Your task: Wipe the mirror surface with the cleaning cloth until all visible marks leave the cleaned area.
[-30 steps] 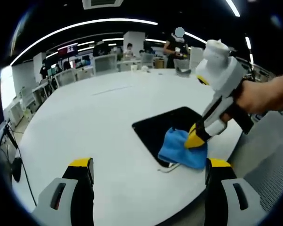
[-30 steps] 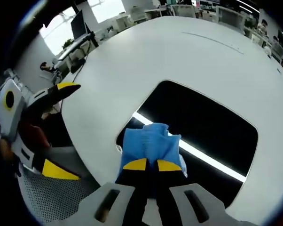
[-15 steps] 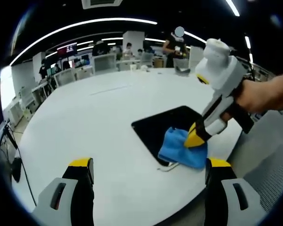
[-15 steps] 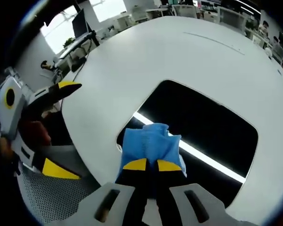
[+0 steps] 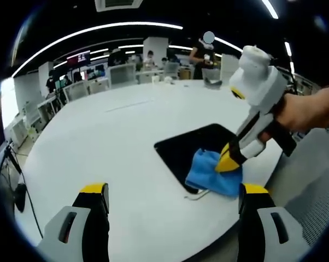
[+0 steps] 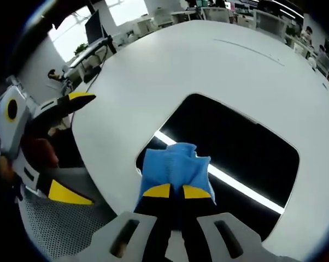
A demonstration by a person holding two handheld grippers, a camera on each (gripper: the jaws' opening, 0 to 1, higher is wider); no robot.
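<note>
A dark rectangular mirror (image 6: 235,144) lies flat on the round white table (image 6: 170,65) and reflects a bright strip of ceiling light. A blue cleaning cloth (image 6: 175,166) rests on the mirror's near corner, pinched in my right gripper (image 6: 171,191), whose yellow-tipped jaws are shut on it. In the left gripper view the mirror (image 5: 189,147) sits right of centre with the cloth (image 5: 211,173) on its near end, pressed down by the right gripper (image 5: 227,161). My left gripper (image 5: 172,191) hovers open above the table's near edge, nothing between its jaws.
A person's hand (image 5: 304,112) holds the right gripper. Office desks, chairs and people (image 5: 148,60) stand beyond the table's far side. The left gripper (image 6: 50,142) shows off the table's edge over a mesh chair seat (image 6: 66,229).
The view has shifted very slightly. The right gripper and cloth stay on the mirror's near corner, and the left gripper stays put.
</note>
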